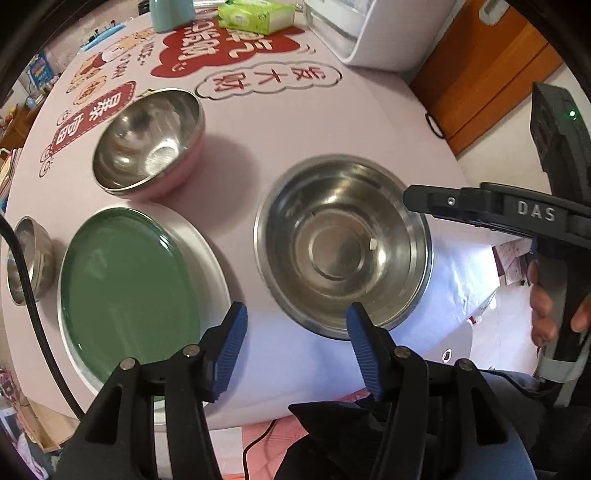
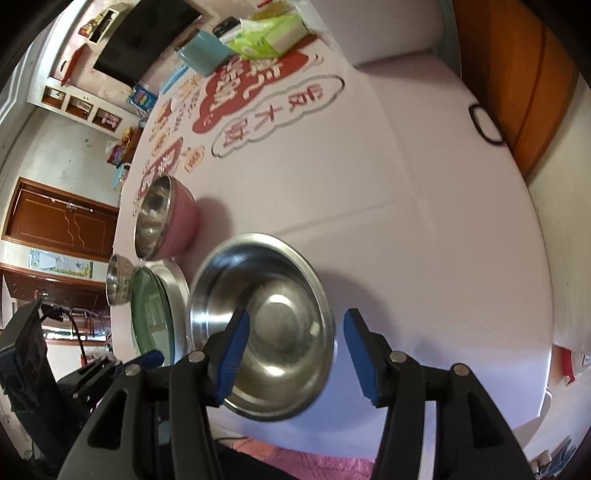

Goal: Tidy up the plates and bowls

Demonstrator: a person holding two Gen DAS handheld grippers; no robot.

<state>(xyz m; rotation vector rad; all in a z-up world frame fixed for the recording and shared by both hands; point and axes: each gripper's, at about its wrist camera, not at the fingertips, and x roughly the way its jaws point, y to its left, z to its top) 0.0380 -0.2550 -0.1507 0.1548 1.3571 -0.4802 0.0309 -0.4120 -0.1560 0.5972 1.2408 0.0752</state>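
A large steel bowl (image 1: 343,245) (image 2: 273,325) stands upright on the pink table near its front edge. To its left a green plate (image 1: 129,288) (image 2: 151,314) lies on a steel plate (image 1: 210,254). Behind them sits a pink bowl (image 1: 147,142) (image 2: 181,225) with a steel inside, and a small steel bowl (image 1: 27,258) (image 2: 118,280) is at the far left. My left gripper (image 1: 295,347) hangs open above the steel bowl's near rim. My right gripper (image 2: 295,354) is open astride the bowl's right rim, its pads not touching; one of its fingers (image 1: 436,201) shows beside that rim.
At the table's far end are a teal cup (image 1: 171,13), a green tissue pack (image 1: 255,14) and a white appliance (image 1: 369,29). A black loop (image 1: 434,125) lies by the right edge. A black cable (image 1: 33,295) crosses the left. A person's hand (image 1: 546,306) holds the right gripper.
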